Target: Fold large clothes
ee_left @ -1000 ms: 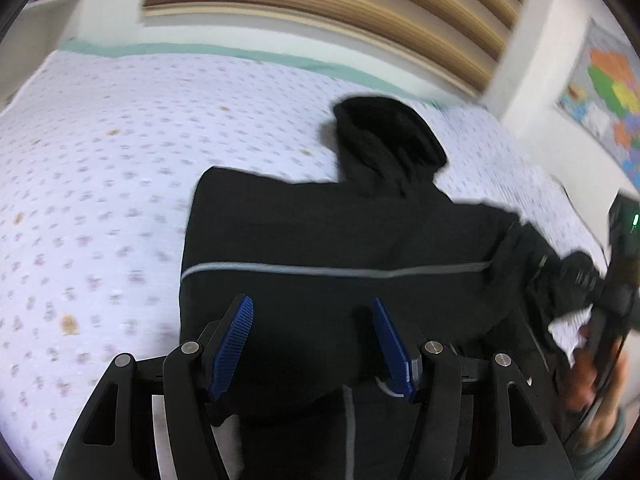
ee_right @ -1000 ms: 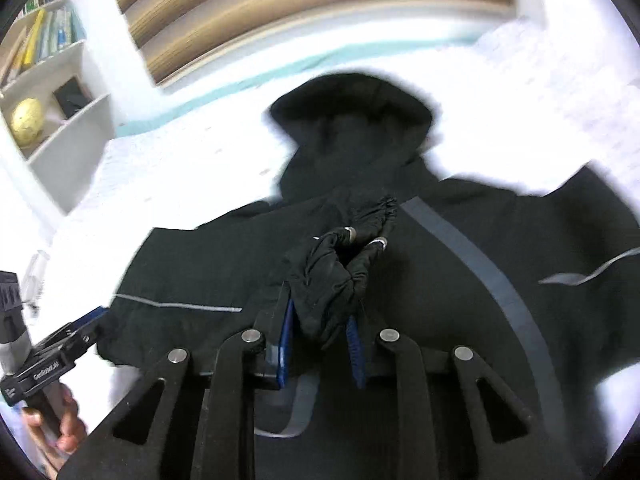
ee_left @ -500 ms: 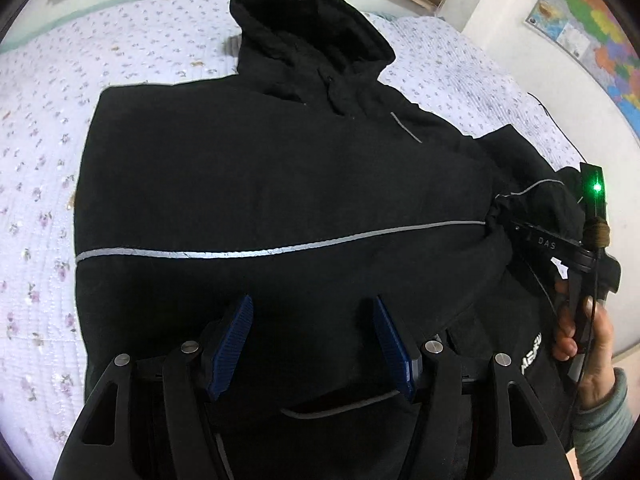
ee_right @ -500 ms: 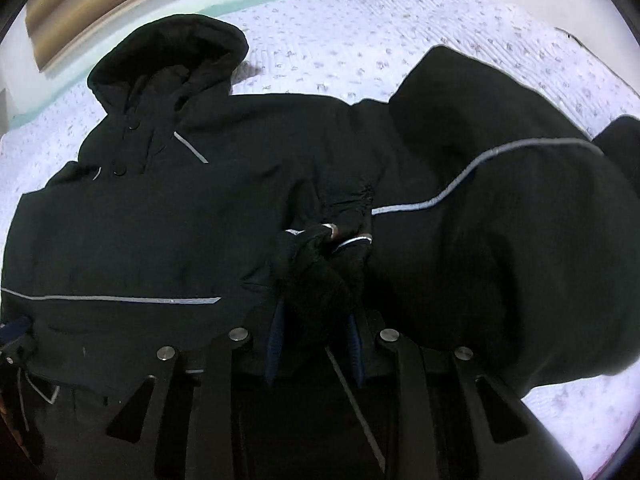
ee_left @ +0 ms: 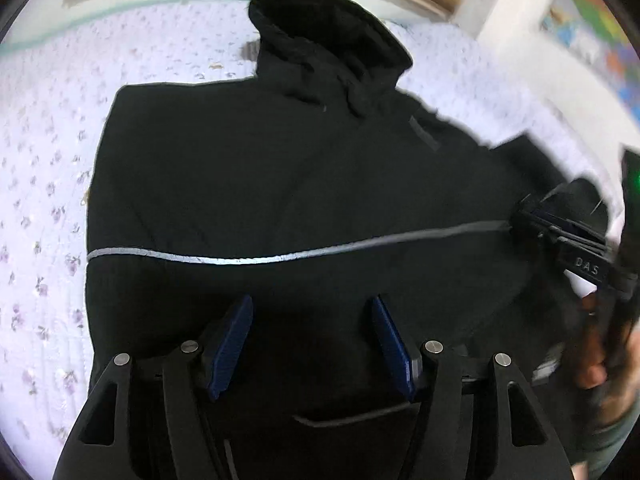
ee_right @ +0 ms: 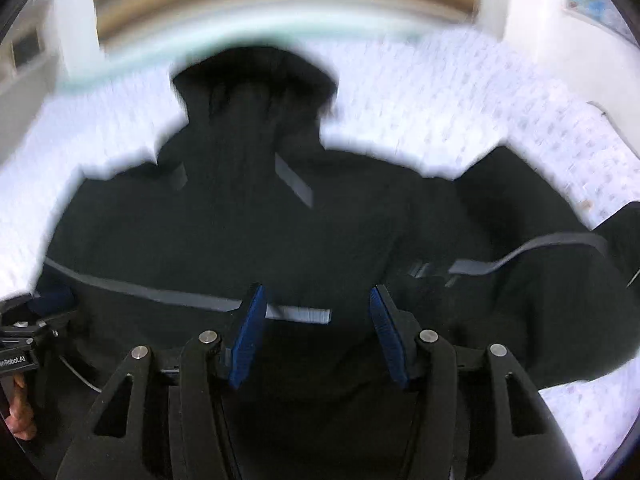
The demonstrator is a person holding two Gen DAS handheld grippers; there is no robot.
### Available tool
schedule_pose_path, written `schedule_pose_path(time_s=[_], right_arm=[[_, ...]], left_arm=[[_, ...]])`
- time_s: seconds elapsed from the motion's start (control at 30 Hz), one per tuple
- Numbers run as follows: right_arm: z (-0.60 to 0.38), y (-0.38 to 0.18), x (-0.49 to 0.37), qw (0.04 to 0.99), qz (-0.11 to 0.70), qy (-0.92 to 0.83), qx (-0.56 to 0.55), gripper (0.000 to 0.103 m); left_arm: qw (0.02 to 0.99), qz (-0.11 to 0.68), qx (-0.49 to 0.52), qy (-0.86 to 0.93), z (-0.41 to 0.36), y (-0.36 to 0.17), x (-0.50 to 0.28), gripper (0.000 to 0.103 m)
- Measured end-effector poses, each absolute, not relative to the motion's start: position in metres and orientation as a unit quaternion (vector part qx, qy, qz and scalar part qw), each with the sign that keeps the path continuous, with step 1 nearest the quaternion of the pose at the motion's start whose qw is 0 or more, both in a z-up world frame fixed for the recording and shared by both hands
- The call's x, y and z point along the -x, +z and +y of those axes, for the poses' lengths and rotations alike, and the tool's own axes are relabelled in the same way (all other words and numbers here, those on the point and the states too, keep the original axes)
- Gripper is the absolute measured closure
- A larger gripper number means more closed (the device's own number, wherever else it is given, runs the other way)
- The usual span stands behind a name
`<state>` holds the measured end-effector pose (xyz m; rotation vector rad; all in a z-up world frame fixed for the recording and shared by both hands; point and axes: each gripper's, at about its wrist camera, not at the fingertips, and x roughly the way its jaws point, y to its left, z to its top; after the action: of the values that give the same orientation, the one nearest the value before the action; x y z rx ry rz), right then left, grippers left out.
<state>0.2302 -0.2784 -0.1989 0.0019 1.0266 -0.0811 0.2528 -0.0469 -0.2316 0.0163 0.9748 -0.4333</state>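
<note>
Two tongs, right tongs [ee_right: 316, 308] just opening, apparently empty, above black jacket [ee_left: 280, 184]

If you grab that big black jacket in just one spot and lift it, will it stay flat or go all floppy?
Probably floppy: the black jacket lies limp on the bed, its hood crumpled. It looks padded, so likely bulky and a bit heavy, and most would probably sag below the pinch.

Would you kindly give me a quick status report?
Both grippers, left and right, open; right jaws just opened, nothing between. Black jacket flat on bedspread. Nothing in the way.
</note>
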Motion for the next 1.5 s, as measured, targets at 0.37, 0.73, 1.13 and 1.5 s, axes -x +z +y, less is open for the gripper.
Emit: schedule_pose_path(time_s=[0.37,0.73,1.13,1.5], right_arm=[[-0.280,-0.209,-0.206,0.887,0.461,-0.014,-0.001,0.037],[-0.403,-0.103,-0.072,0.930,0.353,0.032,-0.099,0.026],[-0.633,-0.095,-0.003,0.922,0.290,-0.156,-0.202,0.022],[-0.719,-0.119,-0.084,0.905,0.298,-0.196,-0.233,0.030]], left_arm=[[0.871,0.459,-0.033,-0.170,-0.059,-0.215,-0.243,0.039],[0.867,0.391,-0.052,-0.304,-0.225,-0.123,-0.195,0.039],[0.834,0.472,-0.031,-0.285,-0.358,-0.226,-0.247,0.030],[0.855,0.429,-0.043,-0.287,-0.357,-0.233,-0.231,0.030]])
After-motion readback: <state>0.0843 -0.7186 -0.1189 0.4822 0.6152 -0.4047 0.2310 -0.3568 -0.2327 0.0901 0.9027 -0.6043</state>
